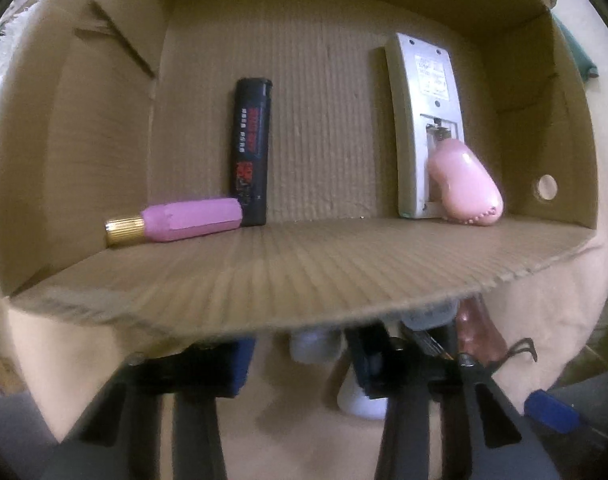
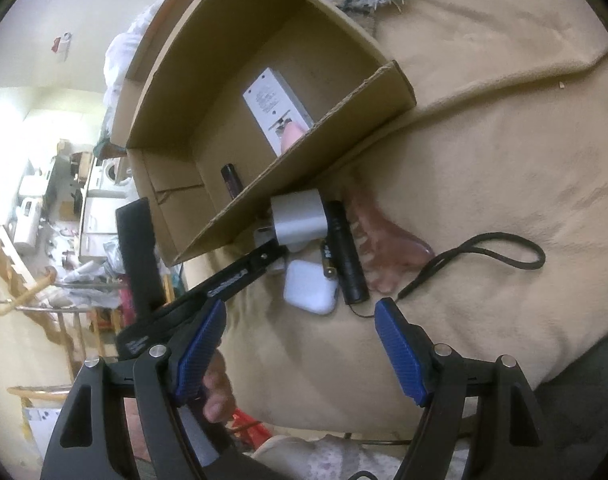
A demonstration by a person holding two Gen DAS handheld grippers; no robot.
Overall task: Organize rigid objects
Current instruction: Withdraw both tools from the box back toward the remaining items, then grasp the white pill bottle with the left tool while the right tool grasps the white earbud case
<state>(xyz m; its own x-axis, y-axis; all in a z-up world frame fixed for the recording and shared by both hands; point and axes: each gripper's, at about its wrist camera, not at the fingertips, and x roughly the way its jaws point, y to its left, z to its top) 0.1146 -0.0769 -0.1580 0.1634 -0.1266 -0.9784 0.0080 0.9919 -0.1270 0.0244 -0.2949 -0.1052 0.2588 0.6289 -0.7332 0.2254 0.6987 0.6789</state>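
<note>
A cardboard box (image 1: 304, 272) lies open on a beige blanket. Inside it lie a black lighter (image 1: 251, 148), a pink lipstick tube (image 1: 175, 222), a grey remote (image 1: 426, 120) face down and a pink oval case (image 1: 464, 182). My left gripper (image 1: 299, 356) is open just below the box's near wall, fingers partly hidden by it. In the right wrist view, my right gripper (image 2: 299, 320) is open and empty above the blanket. Ahead of it lie a white earbud case (image 2: 310, 286), a white charger (image 2: 299, 218), a black flashlight (image 2: 346, 248) with a cord, and a pink comb (image 2: 378, 236).
The box (image 2: 344, 112) also shows in the right wrist view, with my left gripper's arm (image 2: 231, 276) beside it. A dark cushion edge (image 2: 584, 380) lies at the right. A cluttered room and a wooden railing (image 2: 27, 292) lie beyond the blanket's left edge.
</note>
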